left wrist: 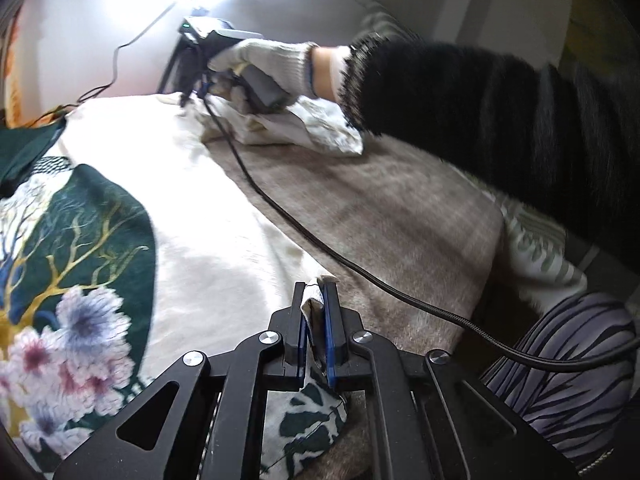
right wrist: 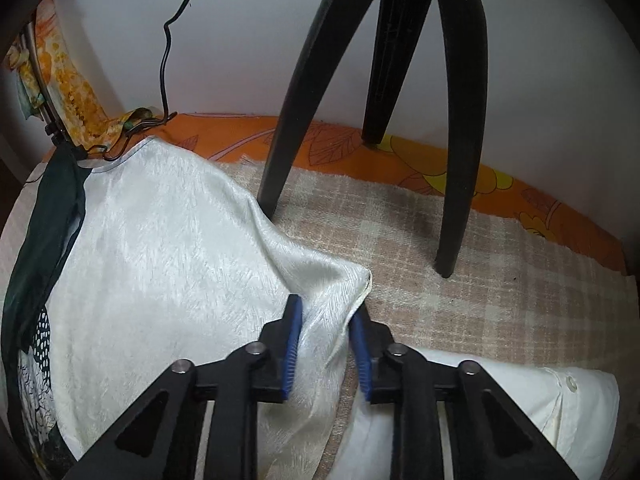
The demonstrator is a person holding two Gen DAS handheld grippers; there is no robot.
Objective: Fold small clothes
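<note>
A cream satin garment (left wrist: pixel 192 200) with a dark green flowered panel lies spread on a plaid blanket (left wrist: pixel 380 208). In the left wrist view my left gripper (left wrist: pixel 316 292) is shut on a near corner of it, and the cloth sticks up between the blue pads. Across the blanket a gloved hand (left wrist: pixel 276 64) holds my right gripper (left wrist: pixel 190 98) low at the garment's far corner. The right wrist view shows that gripper (right wrist: pixel 326 316) with the cream garment (right wrist: pixel 160 240) bunched into a ridge between its pads, which press on both sides of the fold.
Black tripod legs (right wrist: pixel 280 140) stand on the plaid blanket (right wrist: pixel 500 300) just beyond the right gripper. A white buttoned shirt (right wrist: pixel 540 400) lies folded at its right. A black cable (left wrist: pixel 320 248) crosses the blanket. An orange flowered sheet (right wrist: pixel 440 168) borders the wall. Striped purple cloth (left wrist: pixel 568 360) is near right.
</note>
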